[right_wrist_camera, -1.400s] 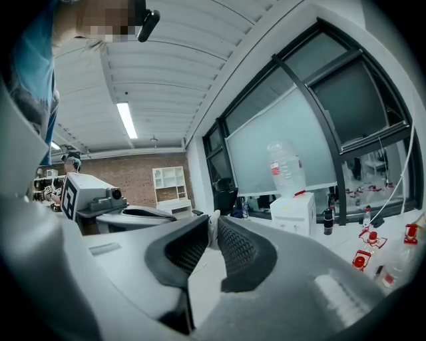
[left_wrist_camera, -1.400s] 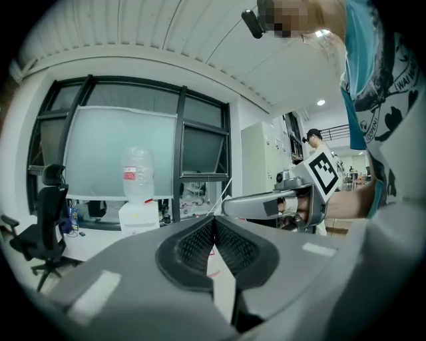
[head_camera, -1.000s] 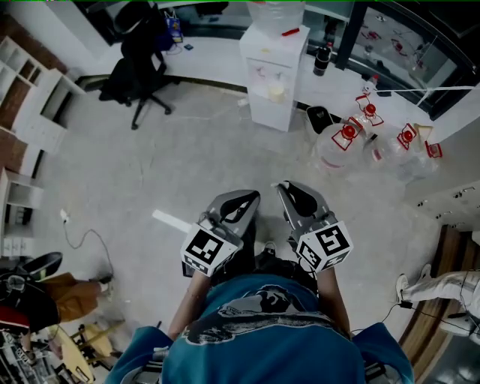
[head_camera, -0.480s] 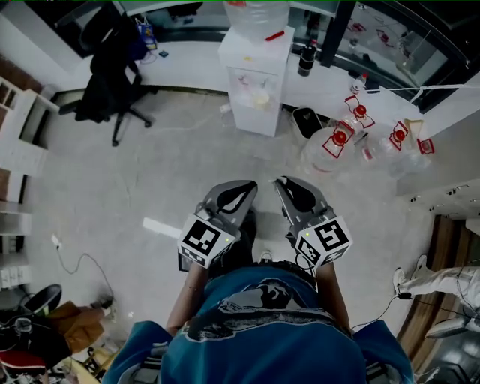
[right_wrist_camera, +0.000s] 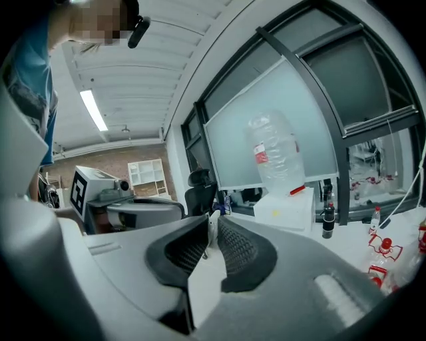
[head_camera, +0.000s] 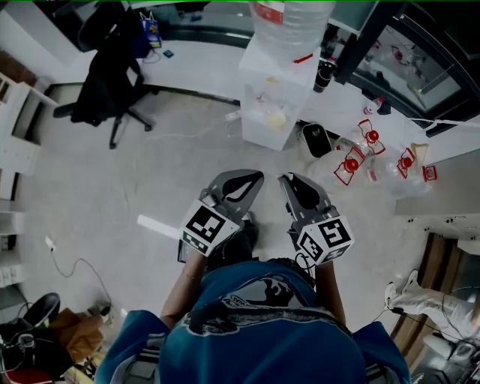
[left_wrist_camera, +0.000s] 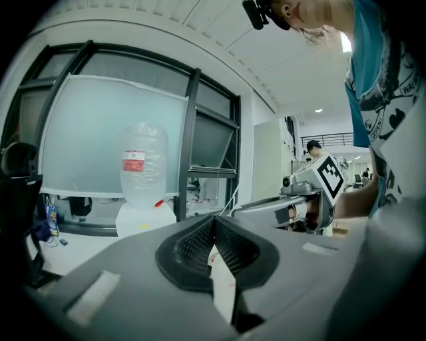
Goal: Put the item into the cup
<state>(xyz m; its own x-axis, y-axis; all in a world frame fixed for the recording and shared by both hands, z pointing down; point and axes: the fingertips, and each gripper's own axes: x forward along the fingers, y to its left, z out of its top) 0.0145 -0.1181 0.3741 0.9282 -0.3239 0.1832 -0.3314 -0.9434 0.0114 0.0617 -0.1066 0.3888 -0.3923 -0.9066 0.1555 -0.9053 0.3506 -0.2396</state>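
Left tongs closed, empty; right tongs narrow, apparently pinching small white item; cup unseen, placing outstanding.

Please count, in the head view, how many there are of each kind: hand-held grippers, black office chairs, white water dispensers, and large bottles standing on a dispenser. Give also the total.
2 grippers: the left gripper and the right gripper
1 black office chair
1 white water dispenser
1 large bottle on top of the dispenser
Total: 5
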